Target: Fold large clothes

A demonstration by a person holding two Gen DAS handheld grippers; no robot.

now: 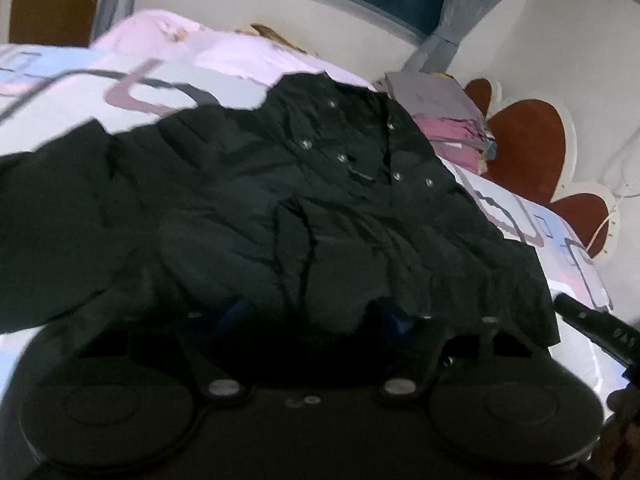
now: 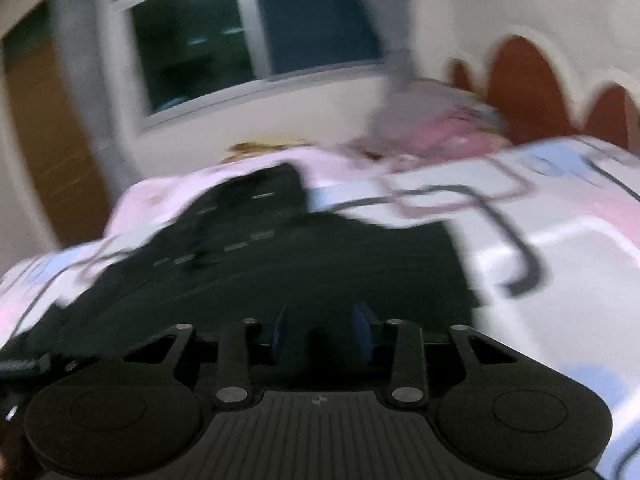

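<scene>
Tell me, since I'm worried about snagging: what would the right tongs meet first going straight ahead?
Most likely the black jacket: it fills the space right beyond the right tongs. Blur hides whether they already touch it.

Both wrist views look low across the bed (image 1: 72, 92), sharing the black jacket (image 1: 280, 184).

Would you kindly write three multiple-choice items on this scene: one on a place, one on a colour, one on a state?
1. Where does the folded pile lie?
A. by the headboard
B. on the floor
C. on the windowsill

2. What colour is the jacket?
A. red
B. black
C. white

3. How does the jacket lie?
A. spread on the bed
B. on a hanger
C. rolled up

Key: 1 A, the pile sits beside the red headboard; 2 B, its cloth is black with metal snaps; 3 A, it lies open across the patterned cover.
</scene>
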